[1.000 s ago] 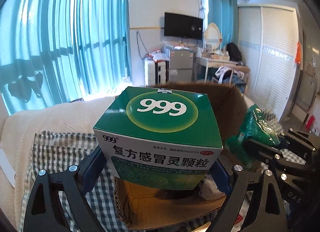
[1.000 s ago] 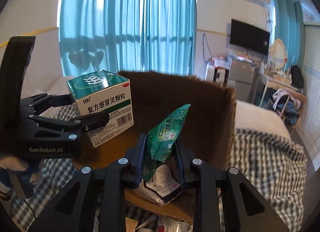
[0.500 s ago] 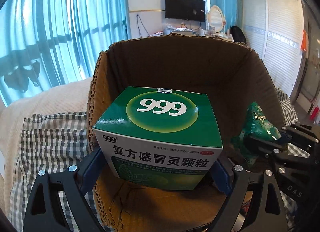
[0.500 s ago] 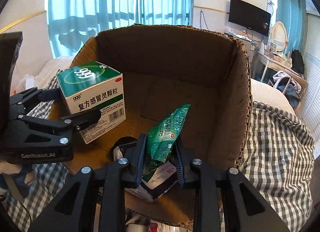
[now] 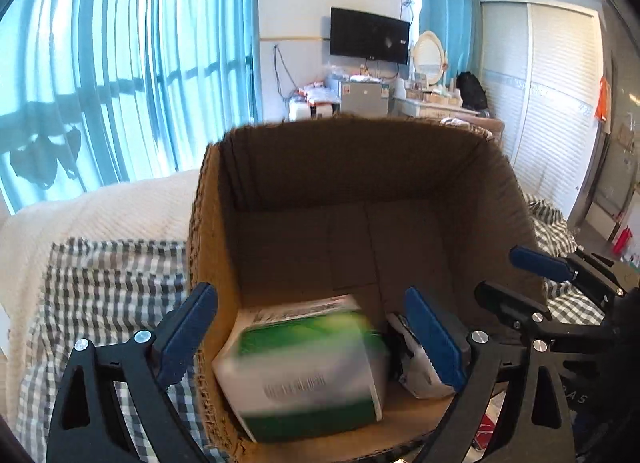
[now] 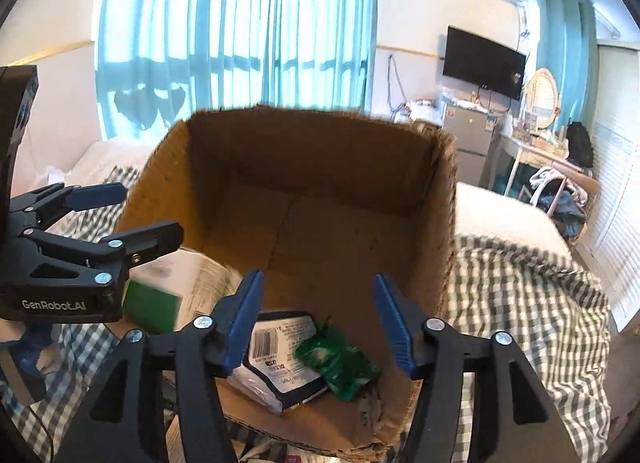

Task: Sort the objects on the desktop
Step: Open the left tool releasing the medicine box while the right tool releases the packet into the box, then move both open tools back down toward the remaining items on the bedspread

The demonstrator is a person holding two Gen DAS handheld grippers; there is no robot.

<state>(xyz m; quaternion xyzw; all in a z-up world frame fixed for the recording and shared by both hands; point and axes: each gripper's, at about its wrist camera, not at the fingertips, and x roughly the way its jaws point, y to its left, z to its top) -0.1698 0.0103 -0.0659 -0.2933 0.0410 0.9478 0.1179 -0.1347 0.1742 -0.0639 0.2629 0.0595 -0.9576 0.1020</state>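
Cardboard box (image 6: 444,199) holds the green medicine box (image 5: 304,367), blurred, directly below the left tool (image 5: 312,331). Both tools gape empty; the right tool (image 6: 316,319) hangs over the green sachet (image 6: 340,363).

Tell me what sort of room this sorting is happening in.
Most likely a lived-in bedroom. A wall-mounted TV hangs above a small fridge, an oval vanity mirror stands on a dressing table, and the cardboard box rests on checked bedding.
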